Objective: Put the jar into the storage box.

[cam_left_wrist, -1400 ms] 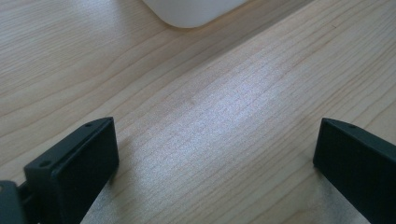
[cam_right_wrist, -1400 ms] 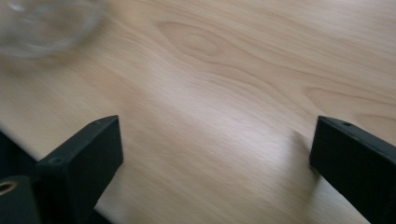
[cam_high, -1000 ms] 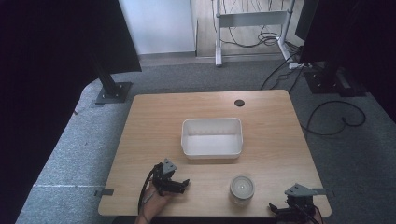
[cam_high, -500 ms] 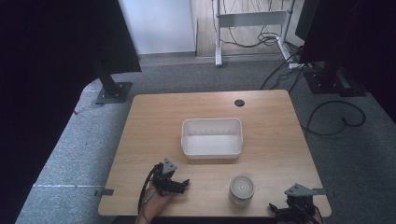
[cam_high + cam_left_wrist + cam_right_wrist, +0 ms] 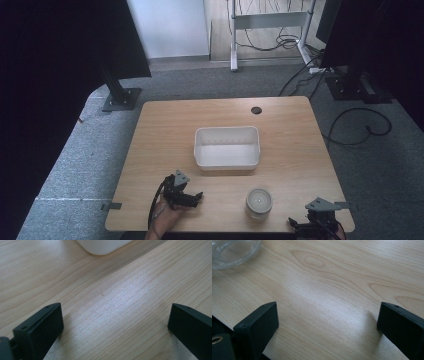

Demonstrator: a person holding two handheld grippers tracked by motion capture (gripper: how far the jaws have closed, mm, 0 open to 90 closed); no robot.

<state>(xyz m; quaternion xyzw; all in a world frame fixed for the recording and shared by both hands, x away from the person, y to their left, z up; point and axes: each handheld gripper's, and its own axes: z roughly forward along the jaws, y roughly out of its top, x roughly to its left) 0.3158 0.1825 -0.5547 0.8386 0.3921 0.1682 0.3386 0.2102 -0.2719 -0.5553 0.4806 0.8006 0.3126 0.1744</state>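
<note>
A white rectangular tub (image 5: pixel 227 147) sits in the middle of the wooden table (image 5: pixel 165 130); its rounded corner (image 5: pixel 105 246) shows at the top of the left gripper view. A clear glass jar (image 5: pixel 259 202) stands near the front edge, and its base (image 5: pixel 233 252) shows at the top left of the right gripper view. My left gripper (image 5: pixel 195 198) rests at the front left, open, jaws wide apart over bare wood (image 5: pixel 115 315). My right gripper (image 5: pixel 300 226) lies at the front right corner, open, with nothing between its jaws (image 5: pixel 327 317).
A dark cable hole (image 5: pixel 256 110) sits near the table's far edge. Black stands (image 5: pixel 120 97) and loose cables (image 5: pixel 350 125) are on the grey carpet around the table. A hand (image 5: pixel 162 225) holds the left gripper at the front edge.
</note>
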